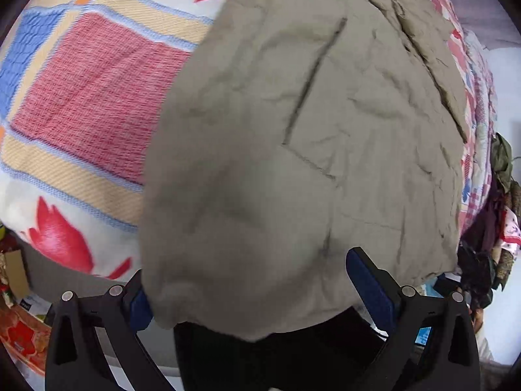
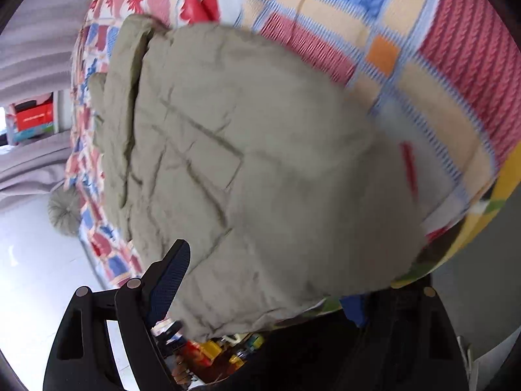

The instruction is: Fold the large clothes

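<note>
- Two claws, left gripper [image 1: 257,293] and right gripper [image 2: 267,293], both spread wide at frame bottom, gripping nothing.
- Between each pair, hem of khaki garment [image 1: 293,150] on patterned blanket [image 1: 81,91].

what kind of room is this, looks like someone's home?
Most likely a bedroom at home. A khaki garment lies spread on a bed covered by a patchwork-print blanket, a heap of other clothes sits beside it, and a round cushion lies on the floor.

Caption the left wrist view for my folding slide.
Open left gripper straddling the near edge of a wrinkled khaki padded garment spread on a red-and-blue patchwork blanket.
</note>
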`<state>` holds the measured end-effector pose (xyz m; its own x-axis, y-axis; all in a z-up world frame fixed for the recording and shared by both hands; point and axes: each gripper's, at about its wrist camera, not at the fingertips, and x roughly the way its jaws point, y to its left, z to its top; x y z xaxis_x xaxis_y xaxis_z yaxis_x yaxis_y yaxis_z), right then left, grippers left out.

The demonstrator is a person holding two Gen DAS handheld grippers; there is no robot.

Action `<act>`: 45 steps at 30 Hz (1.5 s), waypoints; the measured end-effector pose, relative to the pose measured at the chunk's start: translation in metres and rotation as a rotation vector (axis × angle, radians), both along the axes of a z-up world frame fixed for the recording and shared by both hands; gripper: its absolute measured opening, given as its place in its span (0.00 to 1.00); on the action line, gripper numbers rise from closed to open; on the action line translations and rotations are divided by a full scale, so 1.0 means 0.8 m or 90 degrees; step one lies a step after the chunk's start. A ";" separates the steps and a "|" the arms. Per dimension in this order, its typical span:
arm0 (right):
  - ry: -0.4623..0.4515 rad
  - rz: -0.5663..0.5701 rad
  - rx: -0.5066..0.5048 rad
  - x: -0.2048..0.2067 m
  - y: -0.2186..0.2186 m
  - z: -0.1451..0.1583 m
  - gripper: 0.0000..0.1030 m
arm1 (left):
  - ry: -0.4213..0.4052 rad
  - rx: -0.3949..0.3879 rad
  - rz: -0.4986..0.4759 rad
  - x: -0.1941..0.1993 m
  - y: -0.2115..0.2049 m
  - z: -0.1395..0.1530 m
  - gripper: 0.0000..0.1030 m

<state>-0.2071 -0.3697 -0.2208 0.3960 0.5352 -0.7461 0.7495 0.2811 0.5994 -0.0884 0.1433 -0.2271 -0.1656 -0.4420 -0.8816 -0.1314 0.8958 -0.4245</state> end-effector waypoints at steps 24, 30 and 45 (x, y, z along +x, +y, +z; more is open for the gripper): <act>-0.112 0.100 -0.082 0.101 0.031 0.098 0.08 | -0.188 -0.124 0.004 0.108 -0.015 0.152 0.18; -0.194 0.152 -0.164 0.173 0.017 0.166 0.08 | -0.287 -0.140 0.025 0.185 -0.023 0.212 0.18; -0.263 0.219 -0.317 0.410 -0.026 0.201 0.08 | -0.401 -0.038 0.063 0.407 -0.066 0.187 0.18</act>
